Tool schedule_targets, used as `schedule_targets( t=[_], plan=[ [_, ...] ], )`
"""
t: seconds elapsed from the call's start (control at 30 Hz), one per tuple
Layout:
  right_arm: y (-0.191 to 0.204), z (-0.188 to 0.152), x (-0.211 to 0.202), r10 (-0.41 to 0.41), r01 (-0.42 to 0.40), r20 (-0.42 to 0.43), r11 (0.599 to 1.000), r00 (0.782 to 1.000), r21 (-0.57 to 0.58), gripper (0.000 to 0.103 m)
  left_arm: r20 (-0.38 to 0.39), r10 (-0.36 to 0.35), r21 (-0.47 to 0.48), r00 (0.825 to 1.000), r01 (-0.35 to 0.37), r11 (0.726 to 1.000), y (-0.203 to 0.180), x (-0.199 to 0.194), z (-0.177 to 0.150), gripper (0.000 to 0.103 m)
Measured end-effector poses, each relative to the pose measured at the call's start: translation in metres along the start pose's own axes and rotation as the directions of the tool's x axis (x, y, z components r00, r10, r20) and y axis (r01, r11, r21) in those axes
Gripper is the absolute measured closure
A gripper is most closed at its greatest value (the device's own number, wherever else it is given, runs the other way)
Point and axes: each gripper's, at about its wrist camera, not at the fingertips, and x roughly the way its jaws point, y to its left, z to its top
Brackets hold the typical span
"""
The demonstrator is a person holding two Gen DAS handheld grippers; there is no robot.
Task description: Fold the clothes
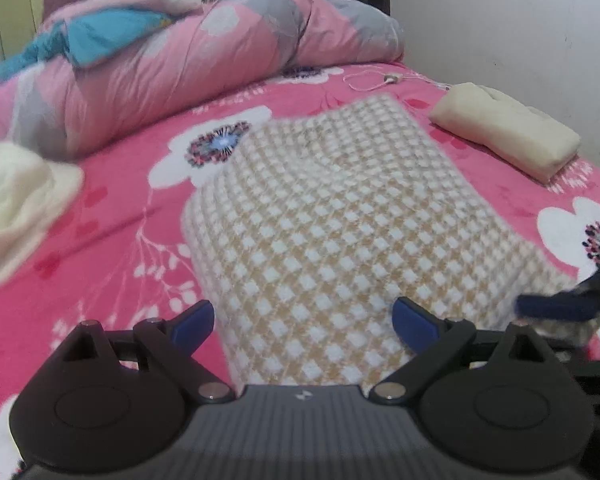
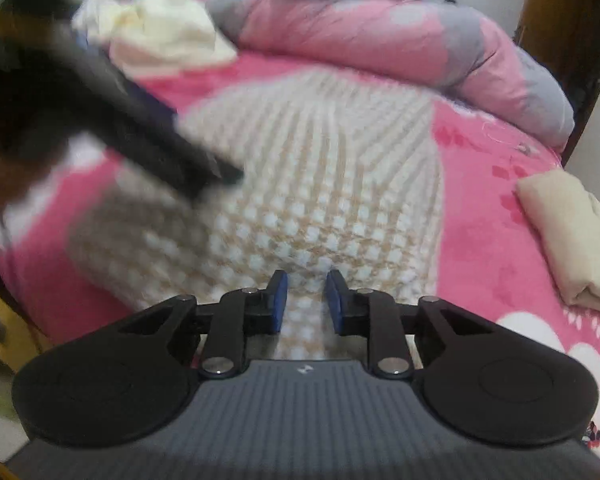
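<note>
Bedroom, pale walls; work surface is a bed under a pink flowered blanket. Rolled pink-and-grey quilt along the far side.

Checked garment, tan and white, lies mid-bed in a neat oblong with rounded, doubled-looking edges. It appears to be folded at least once; how many layers, cannot tell. Same piece fills the middle of the right wrist view, though blurred there.

Folded cream bundle sits well apart, toward the wall. Loose cream clothes heaped on the other side, unfolded. Thin white cord near the quilt.

Left gripper: fingers spread wide, holding nothing, straddling the near end of the checked garment just above it. Contact uncertain.

Right gripper: fingers drawn close with a narrow gap; checked cloth shows between them. Whether they pinch it, cannot tell (blur).

Handling, judged: thick, soft, fleecy knit; light, limp, no stiffness of its own. Not slippery against the plush blanket, so dragging would bunch it. Best hold is at the corners or along a doubled edge, pinching all layers together. A grip on the top layer alone would likely peel the fold open.
</note>
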Motion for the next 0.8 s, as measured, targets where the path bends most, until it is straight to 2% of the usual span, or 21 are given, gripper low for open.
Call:
schedule_targets(
  t=[0.1,0.37,0.47,0.53,0.63,0.67,0.73,0.8],
  plan=[
    [0.01,0.007,-0.021,0.045,-0.044,0.051,0.999,0.998,-0.026,0.083,0.001,0.007,-0.003,1.0,-0.007,1.0,-0.002,-0.001,-0.001,0.006],
    [0.022,-0.025,0.023,0.149,-0.149,0.009,0.987,0.989,0.06,0.085,-0.009,0.0,0.0,1.0,0.0,1.0,-0.001,0.001,-0.004,0.006],
    [0.02,-0.017,0.013,0.143,-0.143,0.001,0.987,0.99,0.075,0.085,-0.005,0.001,0.006,1.0,-0.001,1.0,0.0,0.001,-0.002,0.006],
    [0.031,-0.013,0.001,0.145,-0.147,0.04,0.988,0.989,0.042,0.084,-0.002,0.0,0.009,1.0,0.0,1.0,0.0,0.001,-0.003,0.006],
    [0.042,-0.01,-0.018,0.249,-0.257,0.155,0.966,0.956,0.03,0.084,-0.002,-0.002,0.009,1.0,0.002,1.0,-0.001,0.0,-0.003,0.006],
    [0.048,-0.011,-0.017,0.274,-0.28,0.166,0.96,0.948,0.015,0.084,-0.004,-0.001,0.011,1.0,0.001,1.0,-0.001,0.0,-0.003,0.006],
    [0.059,-0.015,0.002,0.25,-0.254,0.111,0.967,0.962,0.016,0.085,-0.013,0.003,0.016,1.0,-0.003,1.0,-0.003,0.001,-0.003,0.006],
    [0.058,-0.021,0.015,0.251,-0.257,0.104,0.965,0.962,0.051,0.086,-0.017,0.008,0.018,1.0,-0.008,1.0,-0.004,0.003,-0.003,0.006]
  ],
)
